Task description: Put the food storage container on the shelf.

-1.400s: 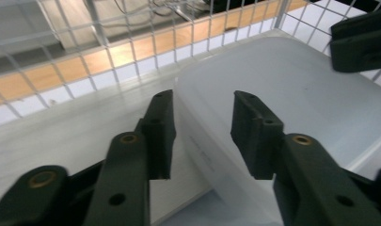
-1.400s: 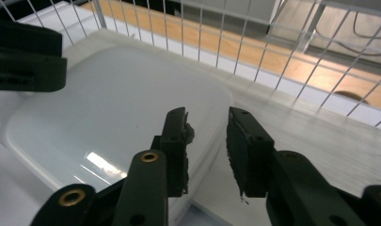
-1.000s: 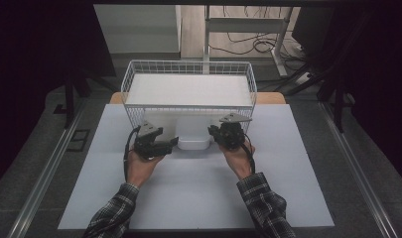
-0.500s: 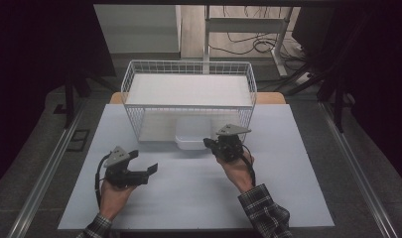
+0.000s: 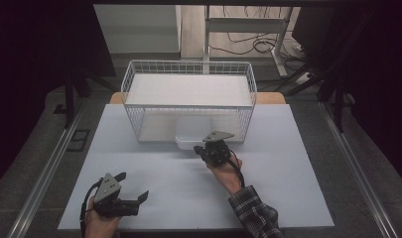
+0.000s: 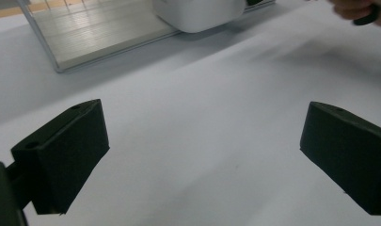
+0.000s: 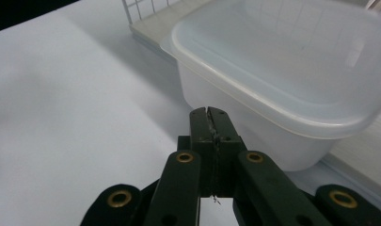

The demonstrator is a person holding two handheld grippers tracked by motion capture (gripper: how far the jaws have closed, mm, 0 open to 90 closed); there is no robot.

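At the near edge of the wire basket (image 5: 188, 106), seen from the high view, the white plastic tub (image 5: 191, 140) stuck out from under the basket's front onto the bench (image 5: 288, 198), its long side running across the bench. My right gripper (image 5: 208, 148) sat just beside the tub's front right corner, pointing toward it, while my left gripper (image 5: 131, 191) hung well apart, down by the front left corner of the bench and angled to the right. The right hand was plainly the nearer one, and I judged that any pull or push on the tub would fall to it.

In the left gripper view, my left gripper (image 6: 202, 155) stood spread wide over bare white bench with nothing between the jaws. The tub (image 6: 197, 14) lay far ahead and slightly left of centre, next to the basket's base (image 6: 103, 40); my right hand (image 6: 357, 9) showed at the top right.

In the right gripper view, my right gripper (image 7: 209, 113) was pressed together, pinching nothing I could make out. The tub (image 7: 273, 80) rose straight ahead and a little to the right, its translucent lid (image 7: 291, 52) on and overhanging the wall. The tips were very near that wall below the lid's lip; whether they touched it I could not tell.
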